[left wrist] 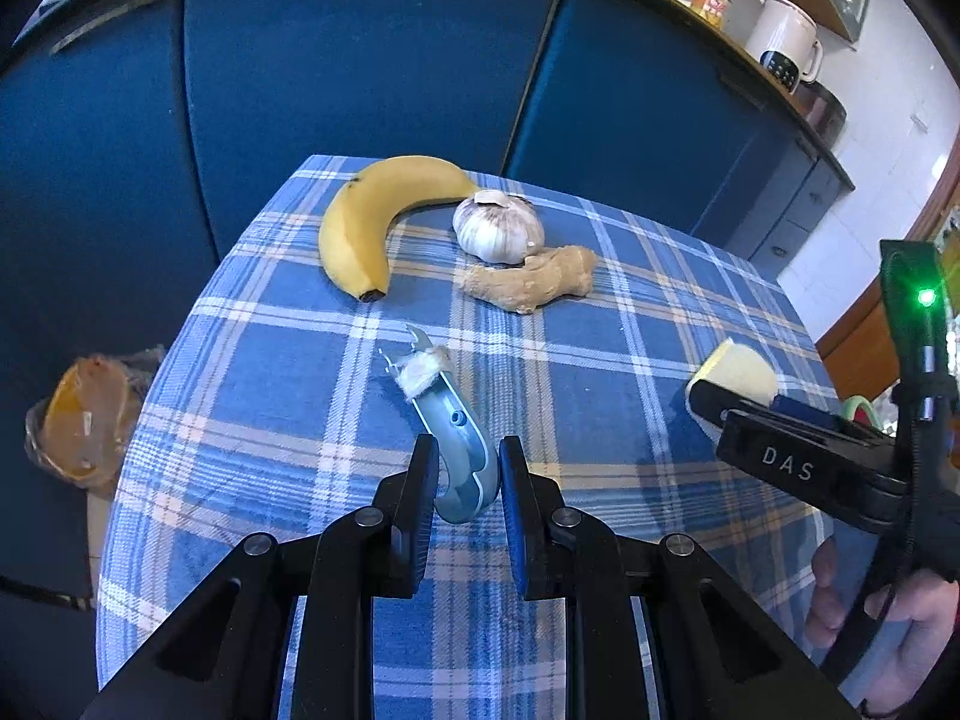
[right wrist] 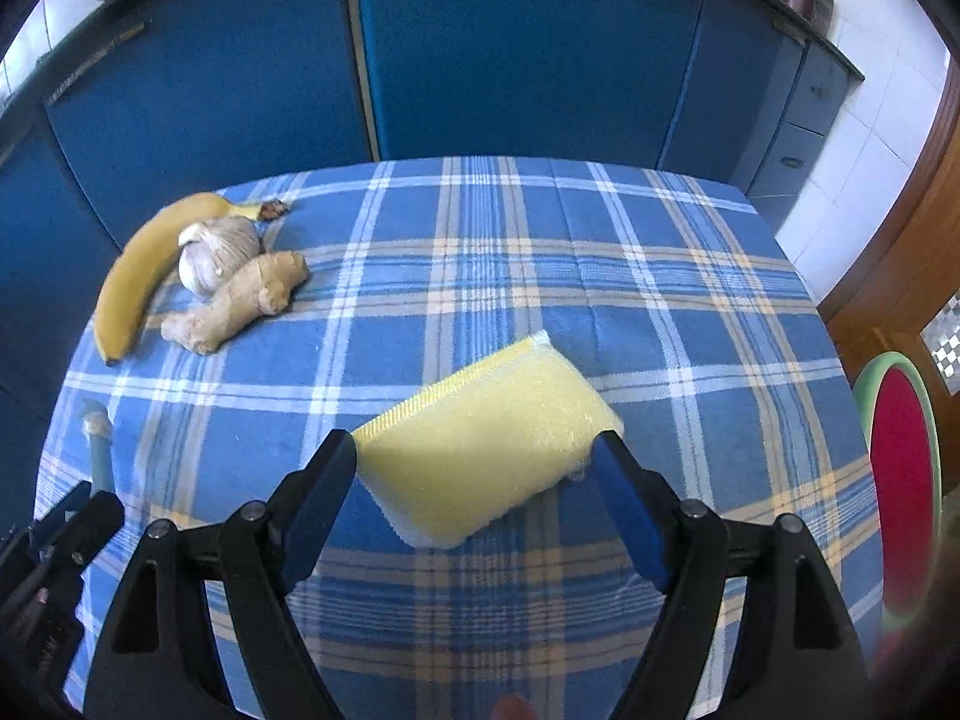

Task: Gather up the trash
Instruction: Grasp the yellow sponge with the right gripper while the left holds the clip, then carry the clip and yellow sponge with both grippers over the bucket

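Observation:
A light blue peeler [left wrist: 459, 450] with a scrap of peel stuck at its head lies on the checked tablecloth [left wrist: 288, 396]. My left gripper [left wrist: 465, 468] is open, its fingers on either side of the peeler's handle end. A yellow sponge [right wrist: 492, 450] lies on the cloth between the wide-open fingers of my right gripper [right wrist: 477, 456]. The sponge [left wrist: 741, 369] and the right gripper [left wrist: 714, 405] also show at the right of the left wrist view. The peeler [right wrist: 99, 450] shows at the left edge of the right wrist view.
A banana [left wrist: 372, 222], a garlic bulb [left wrist: 498, 228] and a piece of ginger [left wrist: 534, 279] lie at the table's far side. A bin with a bag liner [left wrist: 90, 414] stands on the floor left of the table. Blue cabinets [left wrist: 360, 78] stand behind. A red stool [right wrist: 900, 456] is at the right.

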The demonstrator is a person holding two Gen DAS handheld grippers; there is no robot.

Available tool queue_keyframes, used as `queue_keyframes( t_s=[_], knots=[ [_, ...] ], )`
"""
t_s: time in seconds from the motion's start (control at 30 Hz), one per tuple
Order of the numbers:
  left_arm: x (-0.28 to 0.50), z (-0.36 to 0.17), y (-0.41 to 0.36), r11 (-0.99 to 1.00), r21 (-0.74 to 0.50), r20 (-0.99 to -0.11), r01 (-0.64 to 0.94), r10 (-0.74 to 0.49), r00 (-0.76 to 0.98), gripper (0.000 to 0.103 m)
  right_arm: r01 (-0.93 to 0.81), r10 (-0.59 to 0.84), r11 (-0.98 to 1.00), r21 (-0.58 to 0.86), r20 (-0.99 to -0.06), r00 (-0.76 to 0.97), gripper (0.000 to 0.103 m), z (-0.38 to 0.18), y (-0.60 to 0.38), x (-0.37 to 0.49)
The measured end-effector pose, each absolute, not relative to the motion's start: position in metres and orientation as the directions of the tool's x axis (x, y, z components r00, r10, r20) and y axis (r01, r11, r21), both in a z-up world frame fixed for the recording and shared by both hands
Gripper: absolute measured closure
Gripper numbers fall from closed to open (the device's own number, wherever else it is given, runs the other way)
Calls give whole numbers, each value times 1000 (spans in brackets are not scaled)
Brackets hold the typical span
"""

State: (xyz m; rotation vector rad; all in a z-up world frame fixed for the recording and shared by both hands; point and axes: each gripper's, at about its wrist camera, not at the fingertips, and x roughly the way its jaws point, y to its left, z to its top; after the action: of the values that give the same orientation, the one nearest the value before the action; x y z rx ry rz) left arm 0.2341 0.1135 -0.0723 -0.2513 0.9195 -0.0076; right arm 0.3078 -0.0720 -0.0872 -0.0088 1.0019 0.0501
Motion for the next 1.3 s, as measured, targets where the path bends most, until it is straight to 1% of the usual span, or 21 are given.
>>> queue_keyframes(
  t_s=[0.13, 0.17, 0.2, 0.27, 0.3, 0.37, 0.4, 0.57, 0.73, 1.0, 1.13, 1.3],
  knots=[
    [233, -74, 113, 970, -224, -784, -96, -121, 608, 82, -20, 43, 999, 37, -849, 526, 23, -95, -78, 311],
    [233, -75, 113, 970, -225, -785, -98, -120, 608, 82, -20, 36, 999, 30, -844, 535, 28, -95, -78, 310],
    [234, -76, 113, 970, -222, -787, -101, -117, 606, 82, -23, 42, 999, 34, -839, 543, 29, -94, -78, 309],
    [234, -77, 112, 971, -217, -788, -103, -112, 605, 82, -28, 56, 998, 49, -831, 553, 43, -93, -77, 308],
    [234, -77, 112, 972, -213, -788, -102, -109, 606, 82, -34, 67, 998, 58, -829, 556, 46, -92, -77, 308],
    [234, -77, 108, 975, -202, -787, -96, -103, 608, 82, -45, 96, 995, 85, -824, 559, 58, -91, -79, 305],
    [234, -76, 107, 975, -200, -785, -93, -102, 610, 82, -51, 114, 993, 103, -822, 559, 62, -91, -80, 304],
    [228, -68, 98, 981, -175, -772, -83, -84, 630, 82, -73, 171, 985, 157, -817, 550, 74, -87, -85, 291],
    [216, -53, 88, 985, -162, -754, -66, -80, 652, 82, -106, 193, 981, 162, -792, 580, 79, -73, -96, 266],
    [194, -28, 65, 987, -159, -728, -19, -104, 678, 82, -154, 237, 971, 181, -733, 638, 79, -40, -112, 217],
    [184, -19, 50, 984, -178, -717, 17, -142, 682, 82, -162, 258, 966, 201, -709, 657, 79, -26, -123, 192],
    [173, -9, 26, 977, -199, -710, 74, -196, 677, 82, -133, 252, 966, 221, -703, 665, 79, -14, -142, 164]
  ],
)
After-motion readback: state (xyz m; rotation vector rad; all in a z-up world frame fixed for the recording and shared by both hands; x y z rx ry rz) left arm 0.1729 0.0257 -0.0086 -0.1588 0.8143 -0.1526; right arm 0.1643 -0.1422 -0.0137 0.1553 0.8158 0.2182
